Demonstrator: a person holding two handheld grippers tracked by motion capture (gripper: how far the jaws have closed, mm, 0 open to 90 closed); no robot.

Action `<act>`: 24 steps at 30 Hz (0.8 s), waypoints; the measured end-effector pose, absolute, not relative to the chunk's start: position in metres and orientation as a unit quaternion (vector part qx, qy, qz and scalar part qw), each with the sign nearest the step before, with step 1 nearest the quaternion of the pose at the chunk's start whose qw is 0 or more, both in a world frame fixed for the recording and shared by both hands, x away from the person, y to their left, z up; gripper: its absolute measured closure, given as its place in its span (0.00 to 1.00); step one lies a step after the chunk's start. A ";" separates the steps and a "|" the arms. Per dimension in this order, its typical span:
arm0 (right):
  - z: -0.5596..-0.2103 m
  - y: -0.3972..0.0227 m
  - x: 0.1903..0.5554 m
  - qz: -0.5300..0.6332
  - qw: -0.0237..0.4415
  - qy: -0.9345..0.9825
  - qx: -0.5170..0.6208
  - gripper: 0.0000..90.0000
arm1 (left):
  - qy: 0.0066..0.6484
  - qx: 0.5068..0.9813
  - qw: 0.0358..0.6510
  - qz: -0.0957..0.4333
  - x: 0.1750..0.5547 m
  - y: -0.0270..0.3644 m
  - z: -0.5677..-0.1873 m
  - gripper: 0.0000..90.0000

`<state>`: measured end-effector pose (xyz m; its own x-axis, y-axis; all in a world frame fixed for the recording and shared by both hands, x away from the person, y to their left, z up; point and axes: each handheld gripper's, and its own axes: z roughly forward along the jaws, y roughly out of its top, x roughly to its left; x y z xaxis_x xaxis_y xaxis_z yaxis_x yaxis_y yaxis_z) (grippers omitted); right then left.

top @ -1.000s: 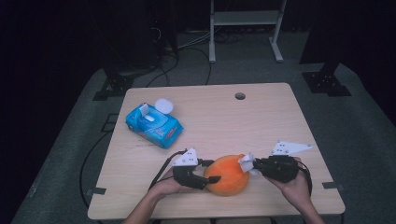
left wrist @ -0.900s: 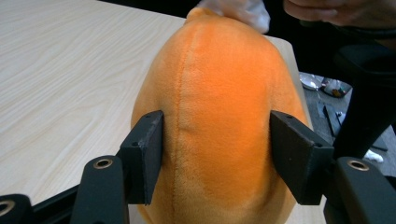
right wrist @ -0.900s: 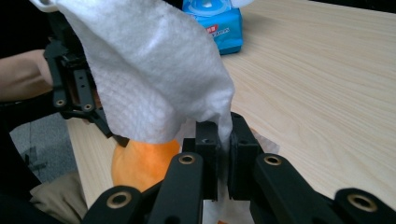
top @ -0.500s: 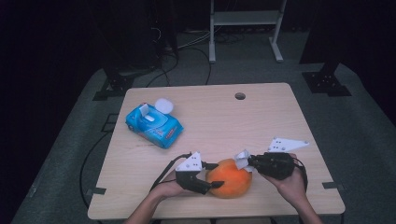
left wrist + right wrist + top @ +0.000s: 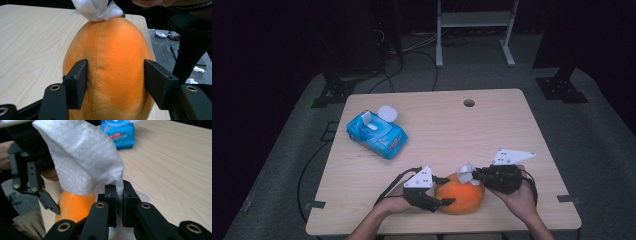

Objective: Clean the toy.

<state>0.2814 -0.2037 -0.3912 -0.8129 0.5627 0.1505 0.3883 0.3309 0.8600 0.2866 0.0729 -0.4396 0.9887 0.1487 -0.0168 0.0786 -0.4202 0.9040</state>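
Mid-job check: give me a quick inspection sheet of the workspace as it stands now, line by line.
Surface: light wooden table, round hole near the far edge.
Job's things: orange plush ball at the near edge; white wipe resting on top of it.
Clutter: blue wipes pack, lid flipped open, far left of the table.
Grippers: left gripper clamps the ball, one pad on each side; right gripper is shut on the wipe.
Cables: a black cable trails from the left gripper; more run across the floor behind the table.
Surroundings: grey floor, white frame behind, dark stands at both sides.
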 end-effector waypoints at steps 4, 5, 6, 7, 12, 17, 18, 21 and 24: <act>-0.396 -0.219 0.285 0.481 0.103 0.808 0.323 0.94 | 0.065 0.843 0.533 0.035 0.286 0.071 -0.439 0.42; -0.396 -0.221 0.285 0.486 0.101 0.804 0.328 0.94 | 0.065 0.842 0.534 0.036 0.286 0.070 -0.438 0.42; -0.394 -0.222 0.284 0.491 0.100 0.801 0.329 0.94 | 0.064 0.843 0.533 0.036 0.286 0.069 -0.438 0.42; -0.392 -0.221 0.283 0.500 0.094 0.797 0.325 0.94 | 0.064 0.843 0.533 0.036 0.286 0.069 -0.438 0.42; -0.392 -0.209 0.280 0.490 0.088 0.813 0.304 0.94 | 0.064 0.843 0.533 0.035 0.285 0.071 -0.439 0.42; -0.396 -0.225 0.282 0.482 0.087 0.807 0.330 0.94 | 0.060 0.844 0.531 0.035 0.284 0.069 -0.438 0.42; -0.394 -0.227 0.281 0.486 0.089 0.805 0.328 0.94 | 0.060 0.844 0.532 0.035 0.284 0.069 -0.438 0.42; -0.389 -0.224 0.275 0.500 0.077 0.802 0.318 0.94 | 0.064 0.844 0.532 0.035 0.285 0.070 -0.439 0.42; -0.388 -0.220 0.272 0.491 0.080 0.811 0.308 0.94 | 0.067 0.843 0.533 0.032 0.285 0.071 -0.439 0.42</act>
